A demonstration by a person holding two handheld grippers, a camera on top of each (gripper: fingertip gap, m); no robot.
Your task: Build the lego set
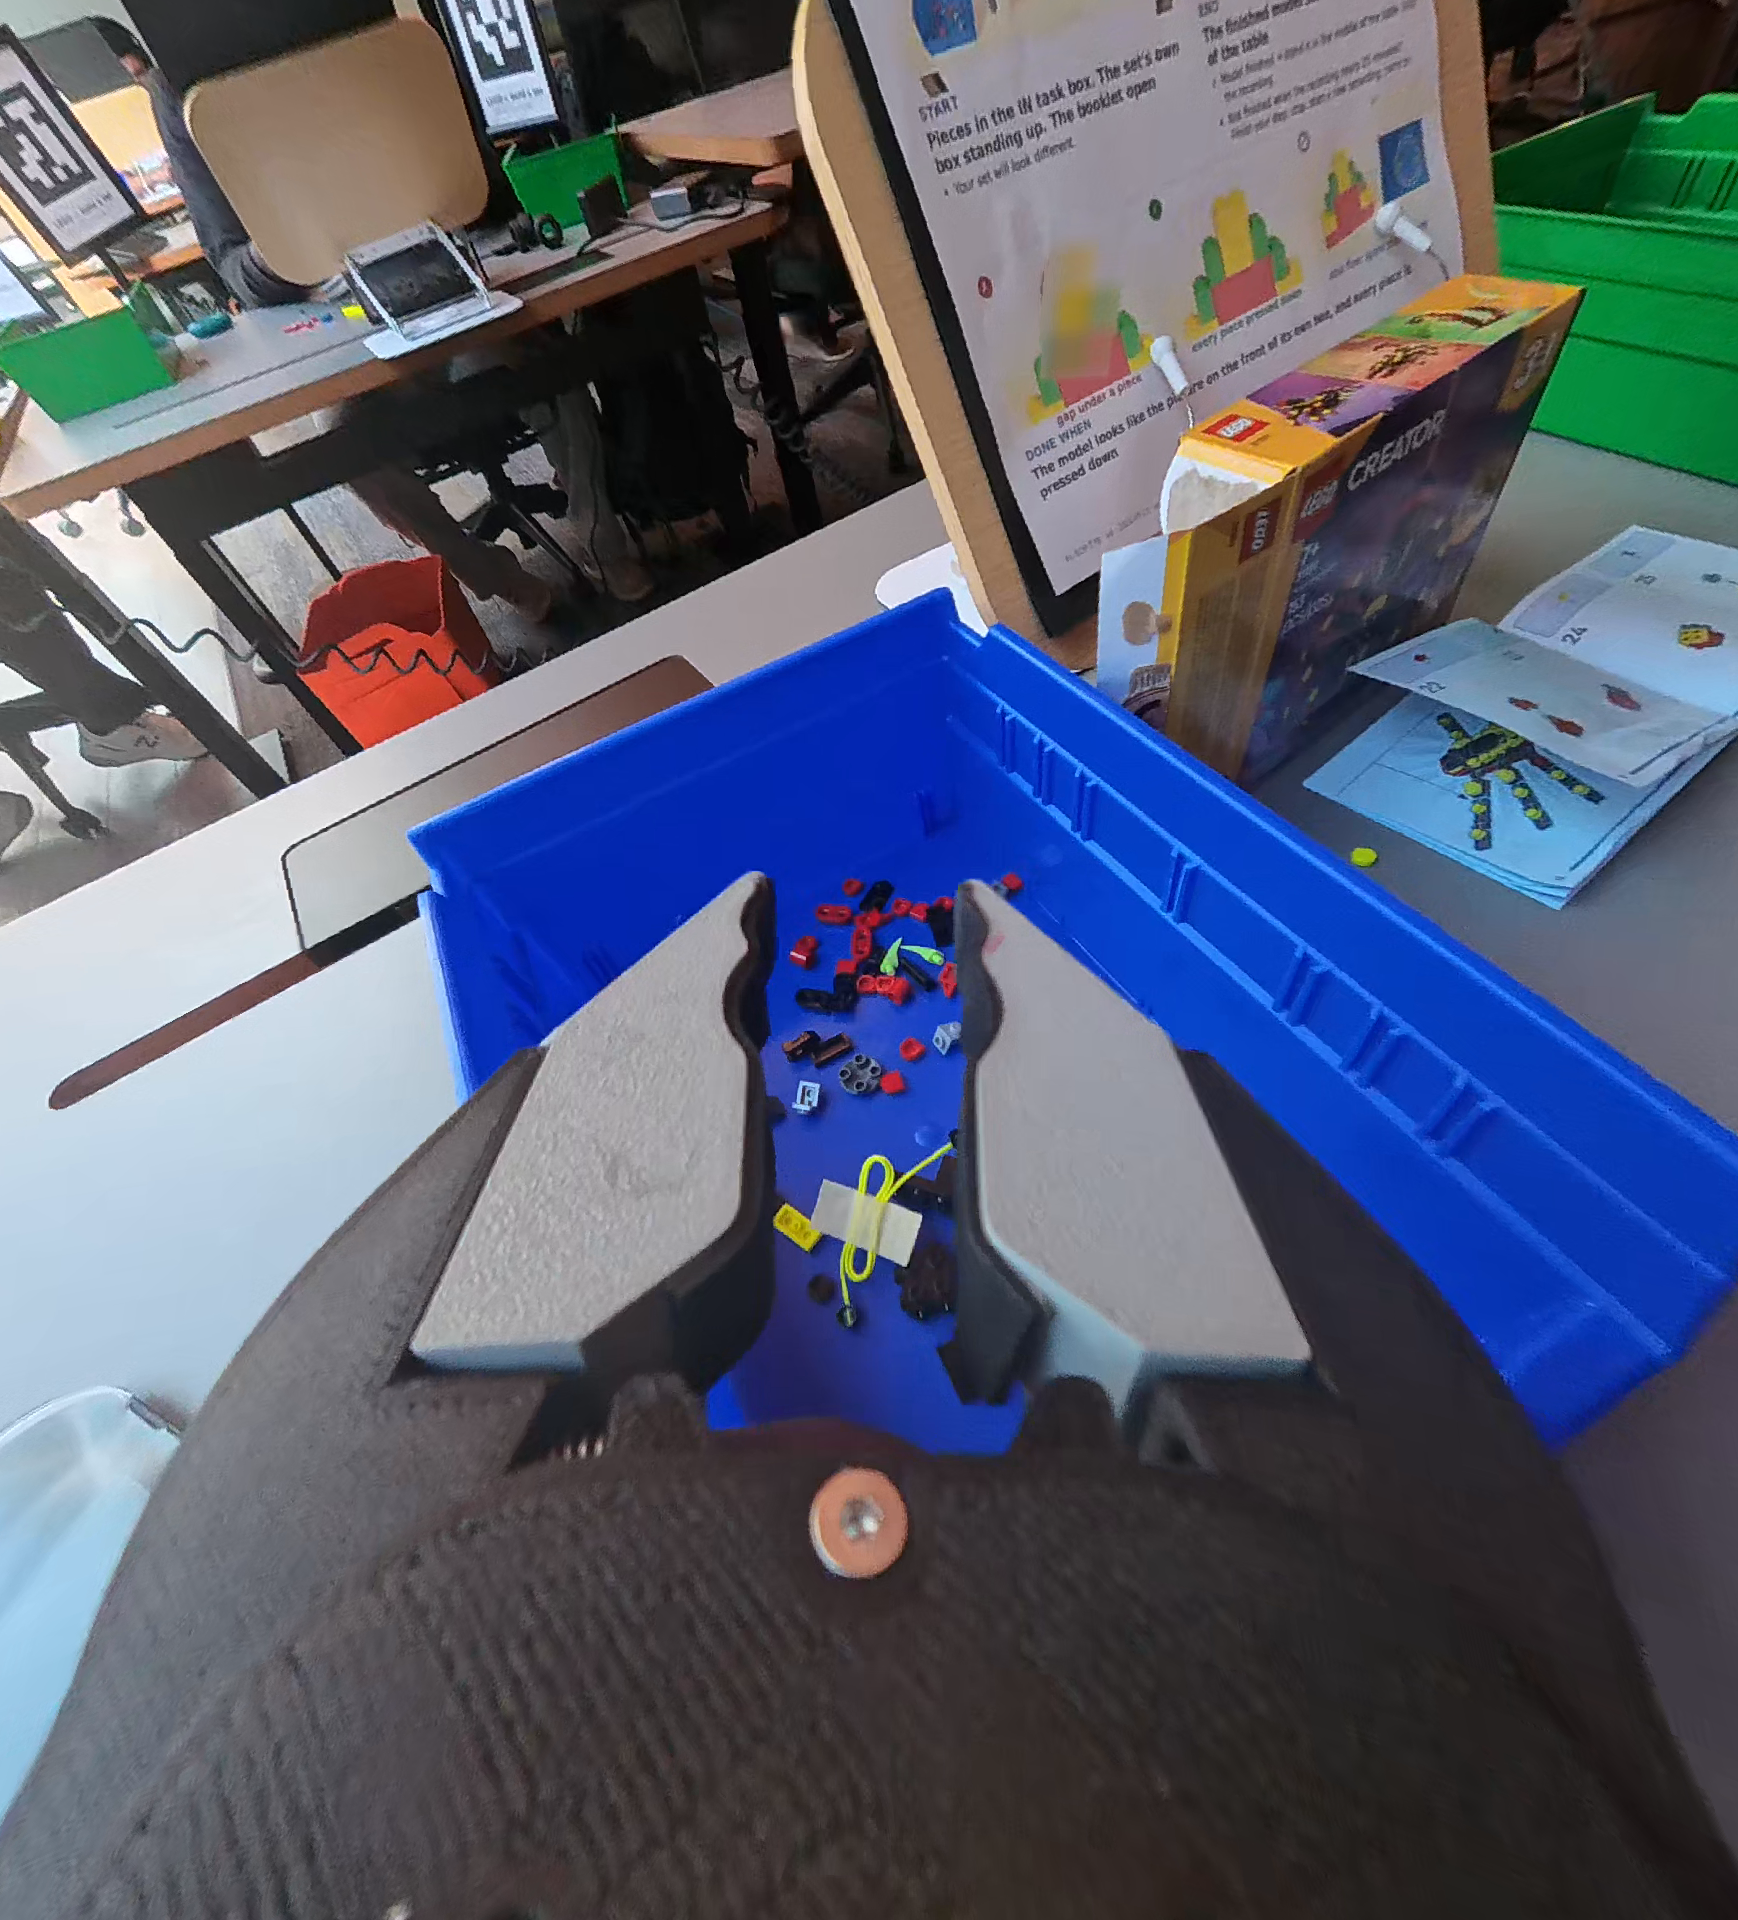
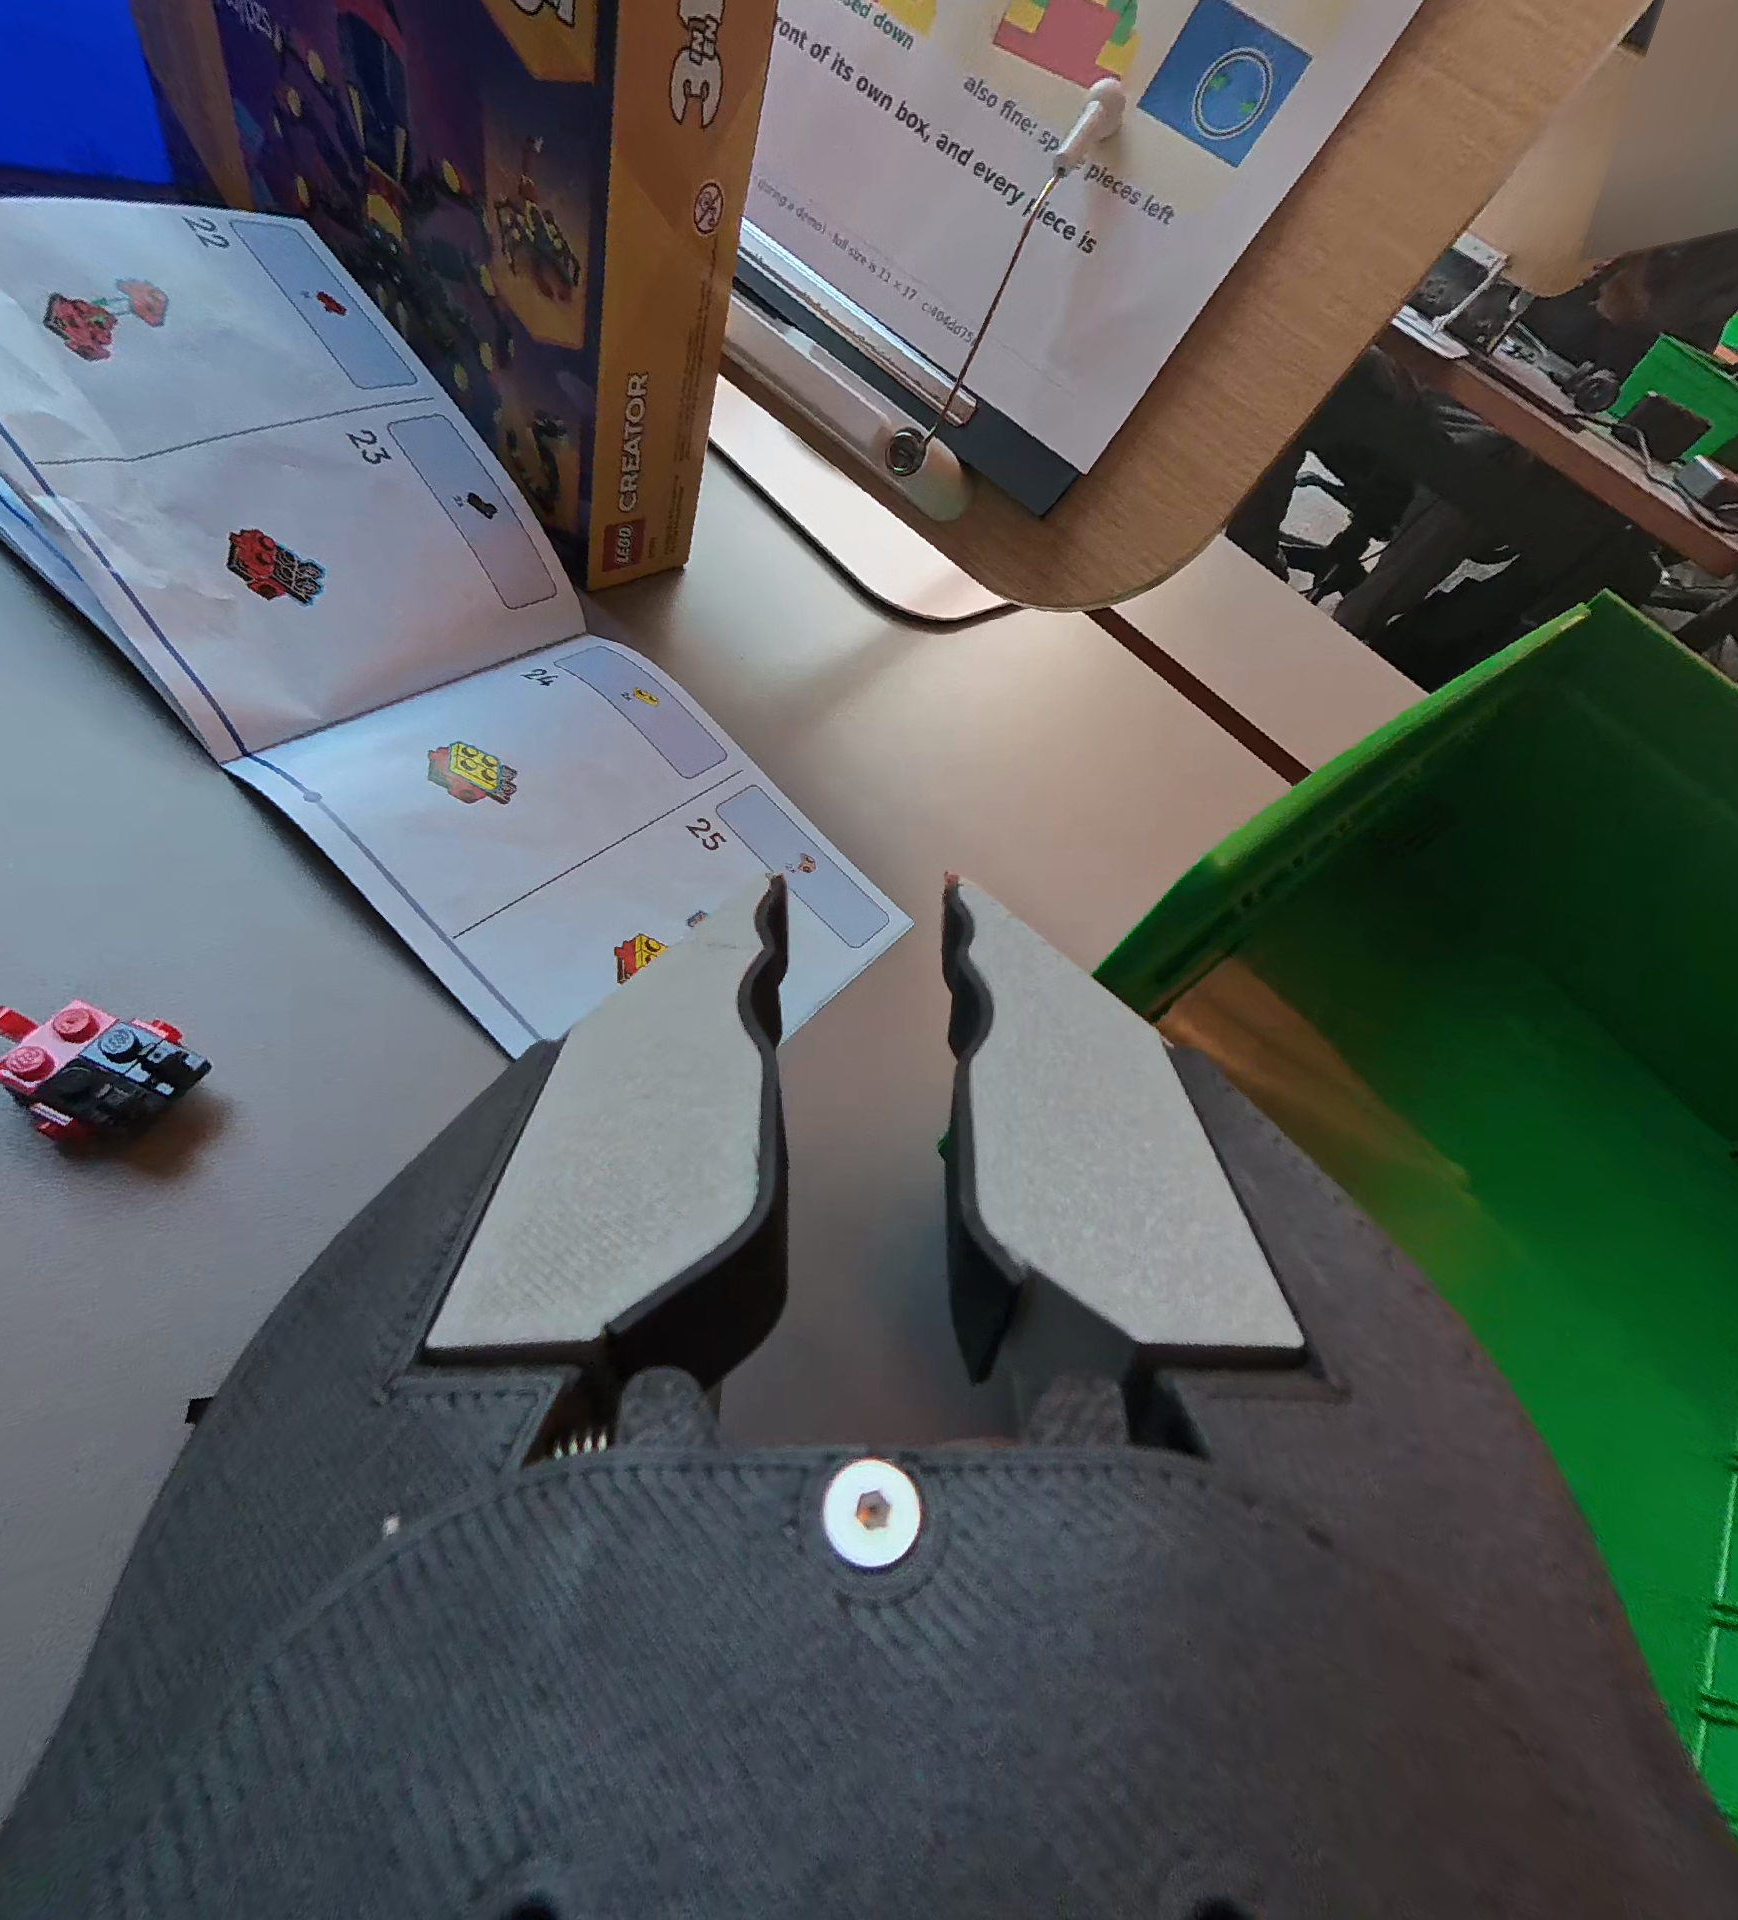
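My left gripper (image 1: 863, 894) is open and empty, held above the blue bin (image 1: 1260, 935). Several small loose red, black, grey and yellow lego pieces (image 1: 875, 966) lie on the bin's floor, with a lime string taped to a paper strip (image 1: 870, 1221). My right gripper (image 2: 863, 894) is open and empty over the grey table, near the corner of the open instruction booklet (image 2: 345, 644). A small red and black partial build (image 2: 96, 1065) sits on the table to its left. The booklet also shows in the left wrist view (image 1: 1571, 727).
The lego set box (image 1: 1364, 520) stands upright behind the booklet; it also shows in the right wrist view (image 2: 532, 260). A wooden board with an instruction sheet (image 1: 1156, 208) stands behind it. A green bin (image 2: 1571, 1039) lies to the right. A small yellow-green piece (image 1: 1364, 857) lies on the table. My hands' fingertips stand some 50 cm from each other.
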